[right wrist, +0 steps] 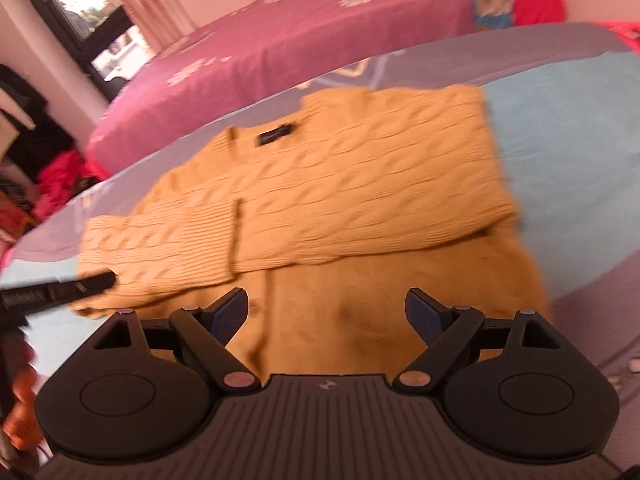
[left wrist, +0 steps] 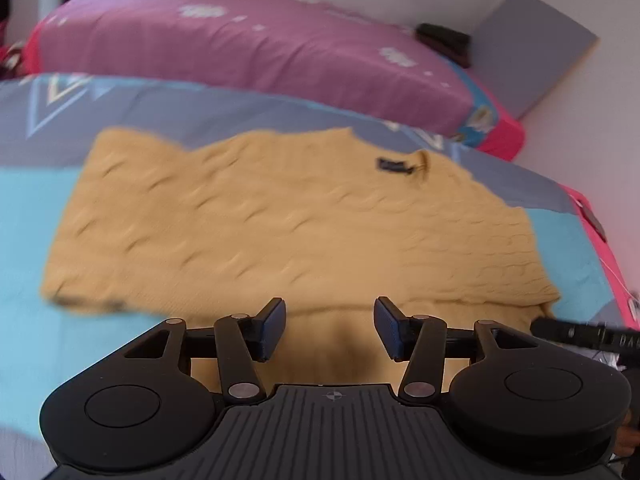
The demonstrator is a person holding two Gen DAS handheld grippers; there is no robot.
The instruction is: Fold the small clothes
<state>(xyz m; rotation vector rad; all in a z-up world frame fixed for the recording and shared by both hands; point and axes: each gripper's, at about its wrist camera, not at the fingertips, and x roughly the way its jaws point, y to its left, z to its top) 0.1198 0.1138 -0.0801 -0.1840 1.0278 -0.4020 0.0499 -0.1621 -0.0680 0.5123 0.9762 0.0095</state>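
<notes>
A mustard cable-knit sweater (left wrist: 280, 216) lies partly folded on a bed with a blue and grey cover (left wrist: 24, 220), a dark label (left wrist: 394, 166) at its neck. My left gripper (left wrist: 330, 328) hangs open just above the sweater's near edge, nothing between its pads. In the right wrist view the sweater (right wrist: 360, 184) shows a folded sleeve at the left and the label (right wrist: 274, 134). My right gripper (right wrist: 326, 314) is open over the near part of the knit, holding nothing. One of the left gripper's fingers (right wrist: 80, 284) reaches the sleeve end.
A pink flowered bedspread (left wrist: 240, 40) rises behind the cover. A grey board (left wrist: 532, 48) leans on the wall beside a dark object (left wrist: 442, 38). A window (right wrist: 80, 12) and red clothes (right wrist: 60, 184) lie at the left. A person's hand (right wrist: 20, 400) is at the edge.
</notes>
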